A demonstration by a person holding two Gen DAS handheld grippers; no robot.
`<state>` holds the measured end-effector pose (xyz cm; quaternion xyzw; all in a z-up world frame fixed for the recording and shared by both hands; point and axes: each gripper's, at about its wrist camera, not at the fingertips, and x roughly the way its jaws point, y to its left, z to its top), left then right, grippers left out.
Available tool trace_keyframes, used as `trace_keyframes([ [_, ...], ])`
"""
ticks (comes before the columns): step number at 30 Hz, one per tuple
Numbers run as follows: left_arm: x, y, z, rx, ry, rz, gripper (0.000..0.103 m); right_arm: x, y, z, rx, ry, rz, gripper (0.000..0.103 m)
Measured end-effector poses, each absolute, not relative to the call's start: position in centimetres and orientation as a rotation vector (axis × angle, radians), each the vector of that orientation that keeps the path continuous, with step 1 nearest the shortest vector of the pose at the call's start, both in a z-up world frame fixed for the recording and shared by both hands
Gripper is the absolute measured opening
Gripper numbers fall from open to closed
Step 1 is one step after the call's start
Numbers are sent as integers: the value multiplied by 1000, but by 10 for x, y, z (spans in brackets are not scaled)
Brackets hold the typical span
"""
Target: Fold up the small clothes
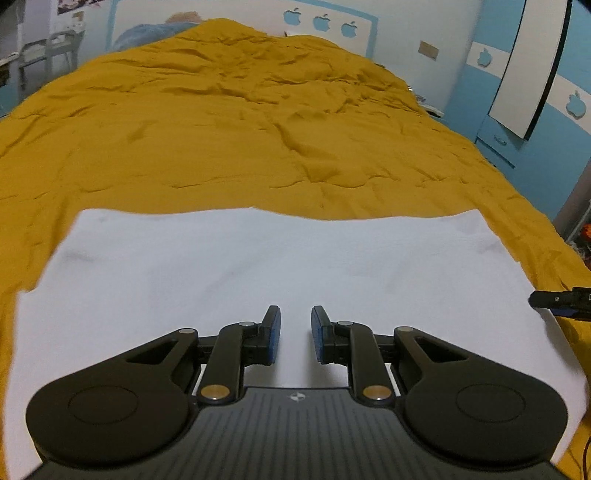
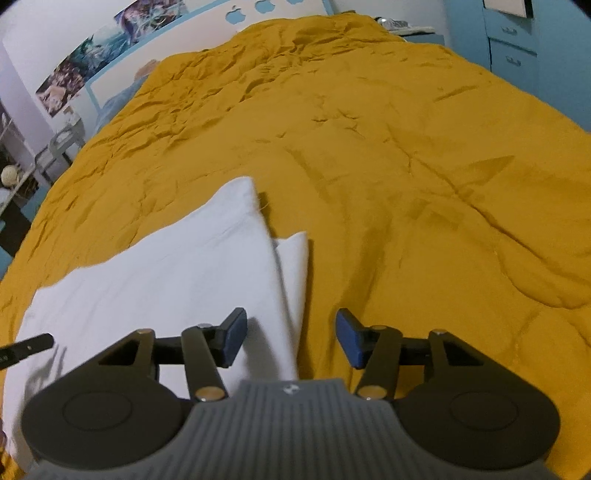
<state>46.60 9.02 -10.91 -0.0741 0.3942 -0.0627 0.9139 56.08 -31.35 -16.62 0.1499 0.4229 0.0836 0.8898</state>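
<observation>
White garment point(image 1: 258, 266) lies flat on mustard bedspread point(image 1: 240, 129), near edge of bed, far from headboard point(image 1: 332, 22) w/ apple cutouts. Left gripper point(image 1: 295, 334) above garment's middle, jaws slightly apart, nothing btwn pads, only cloth beneath. Right gripper point(image 2: 291, 339) over garment's right edge: left finger point(image 2: 232, 341) above white cloth, right finger over bedspread, jaws wide apart, nothing pinched. Folded layer edge of garment point(image 2: 291, 266) shows just ahead of right gripper. Blue drawers point(image 2: 513, 40) beyond bedspread's far right corner.

No readable text or labels
</observation>
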Motion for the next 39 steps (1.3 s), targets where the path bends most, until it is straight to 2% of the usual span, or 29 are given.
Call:
trace_keyframes([
  [4,486,78,-116,-135,801,-172,22,579,-320,-176,393,868,192,50],
  [6,494,72,-119,-129,791,-192,22,582,-320,-180,422,865,215,42],
  [7,498,68,-120,-123,786,-198,22,584,-319,-182,441,864,238,34],
  [10,512,60,-125,-99,780,-205,22,587,-314,-188,453,867,274,31],
  [14,529,49,-132,-80,789,-212,22,593,-316,-199,483,876,276,17],
  [18,542,43,-141,-54,817,-187,22,593,-312,-195,478,858,286,10],
  [29,506,70,-105,-43,787,-150,22,574,-282,-134,389,799,292,7],
  [39,437,173,-48,-42,791,4,22,560,-188,-66,426,774,410,6],
])
